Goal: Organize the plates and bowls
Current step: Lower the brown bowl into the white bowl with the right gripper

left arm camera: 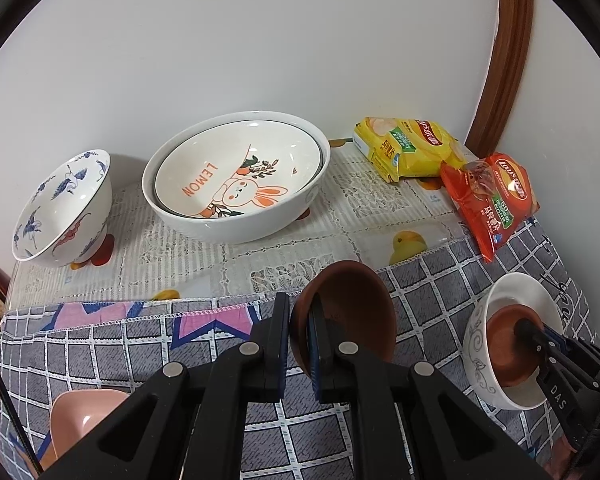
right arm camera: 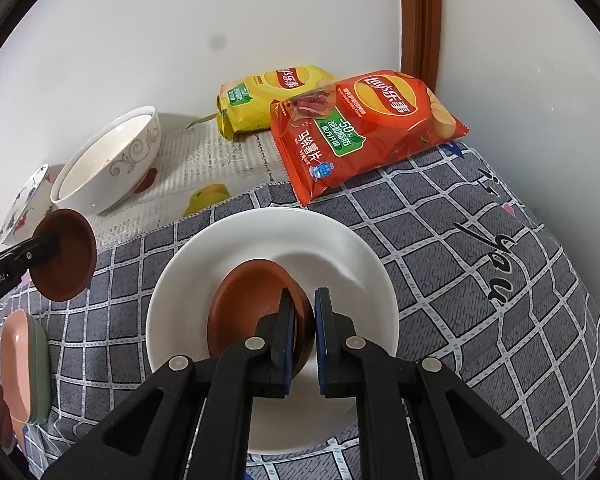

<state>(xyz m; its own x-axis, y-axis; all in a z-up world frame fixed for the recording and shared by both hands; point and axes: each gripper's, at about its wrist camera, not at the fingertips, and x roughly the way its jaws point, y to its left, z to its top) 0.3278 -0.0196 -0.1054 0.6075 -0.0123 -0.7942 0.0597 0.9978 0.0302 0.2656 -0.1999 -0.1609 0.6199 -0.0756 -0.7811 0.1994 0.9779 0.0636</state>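
My left gripper (left arm camera: 300,320) is shut on the rim of a small brown dish (left arm camera: 352,308) and holds it above the checked cloth; it also shows in the right wrist view (right arm camera: 66,260). My right gripper (right arm camera: 304,320) is shut on the rim of a second brown dish (right arm camera: 252,312) that sits inside a white bowl (right arm camera: 340,240). That white bowl with grey swirls shows at the right of the left wrist view (left arm camera: 476,344). A large white bowl (left arm camera: 260,224) holding a rabbit "LEMON" plate (left arm camera: 236,172) stands at the back. A blue-patterned bowl (left arm camera: 60,208) stands at the back left.
A yellow chip bag (left arm camera: 408,148) and a red chip bag (left arm camera: 492,200) lie at the back right by the wall and a wooden frame (left arm camera: 504,80). A pink dish (left arm camera: 80,420) lies at the near left, stacked on a green one (right arm camera: 40,368).
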